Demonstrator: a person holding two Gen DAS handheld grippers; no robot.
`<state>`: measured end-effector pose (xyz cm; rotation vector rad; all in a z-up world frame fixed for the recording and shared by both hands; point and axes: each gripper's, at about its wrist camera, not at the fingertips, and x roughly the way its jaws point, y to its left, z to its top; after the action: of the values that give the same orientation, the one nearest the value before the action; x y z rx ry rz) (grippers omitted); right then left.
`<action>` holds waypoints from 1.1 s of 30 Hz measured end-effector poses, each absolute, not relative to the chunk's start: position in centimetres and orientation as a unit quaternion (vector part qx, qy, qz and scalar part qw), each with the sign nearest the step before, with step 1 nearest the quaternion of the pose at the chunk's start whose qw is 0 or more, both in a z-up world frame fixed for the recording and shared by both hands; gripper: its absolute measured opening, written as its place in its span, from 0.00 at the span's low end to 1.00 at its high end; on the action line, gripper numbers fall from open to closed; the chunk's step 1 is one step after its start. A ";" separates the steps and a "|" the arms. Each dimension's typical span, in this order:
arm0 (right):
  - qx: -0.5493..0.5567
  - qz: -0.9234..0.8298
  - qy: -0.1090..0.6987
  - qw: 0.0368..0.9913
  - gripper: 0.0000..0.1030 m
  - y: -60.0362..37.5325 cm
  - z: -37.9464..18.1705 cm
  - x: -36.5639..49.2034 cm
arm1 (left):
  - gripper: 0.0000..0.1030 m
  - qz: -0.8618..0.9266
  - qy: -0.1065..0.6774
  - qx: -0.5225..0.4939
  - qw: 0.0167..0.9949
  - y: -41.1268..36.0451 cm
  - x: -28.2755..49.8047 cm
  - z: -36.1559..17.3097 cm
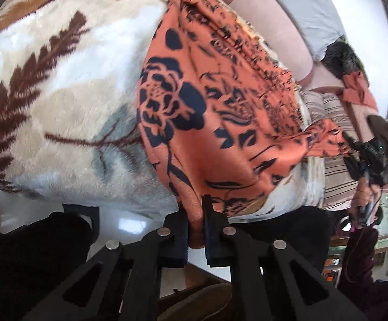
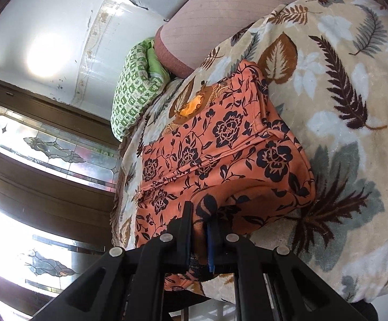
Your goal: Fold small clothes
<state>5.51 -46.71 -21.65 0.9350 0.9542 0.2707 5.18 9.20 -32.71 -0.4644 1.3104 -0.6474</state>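
1. Left gripper (image 1: 195,220): jaws nearly closed, pinching an edge of the orange floral garment (image 1: 207,112); cloth bunched btwn the two fingers.
2. Right gripper (image 2: 200,230): jaws also almost together, clamped on a fold of the same garment (image 2: 220,147), fabric wedged btwn the pads.
3. Garment spreads fwd from both grippers, partly folded, lying on the leaf-print fleece blanket (image 2: 341,107).
4. From left gripper, cloth stretches up & to the right; right gripper's black body shows far right, at the garment's far corner.
5. Beyond right gripper: pink cushion (image 2: 220,13) at the blanket's far end, green patterned pillow (image 2: 132,91) just left of it.
6. Left of right gripper: dark wood door w/ leaded glass (image 2: 46,147).
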 end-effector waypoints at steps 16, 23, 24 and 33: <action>0.415 0.129 0.398 0.808 0.09 -47.9 -16.4 8.0 | 0.08 -0.348 0.464 -0.246 0.776 10.6 14.7 -19.4; 0.423 0.114 0.362 0.823 0.09 -49.1 -15.6 15.4 | 0.08 -0.327 0.444 -0.230 0.802 7.3 26.0 -16.8; 0.427 0.110 0.357 0.823 0.09 -49.4 -15.8 16.6 | 0.08 -0.319 0.444 -0.230 0.805 6.4 28.7 -17.0; 0.520 0.031 0.305 0.797 0.13 -55.6 -23.6 26.0 | 0.11 -0.243 0.472 -0.211 0.821 -1.1 42.6 -22.8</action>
<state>25.96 -55.58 -23.60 1.1177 0.6541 0.0670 42.63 -1.07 -22.84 -0.4485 1.0047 -0.5169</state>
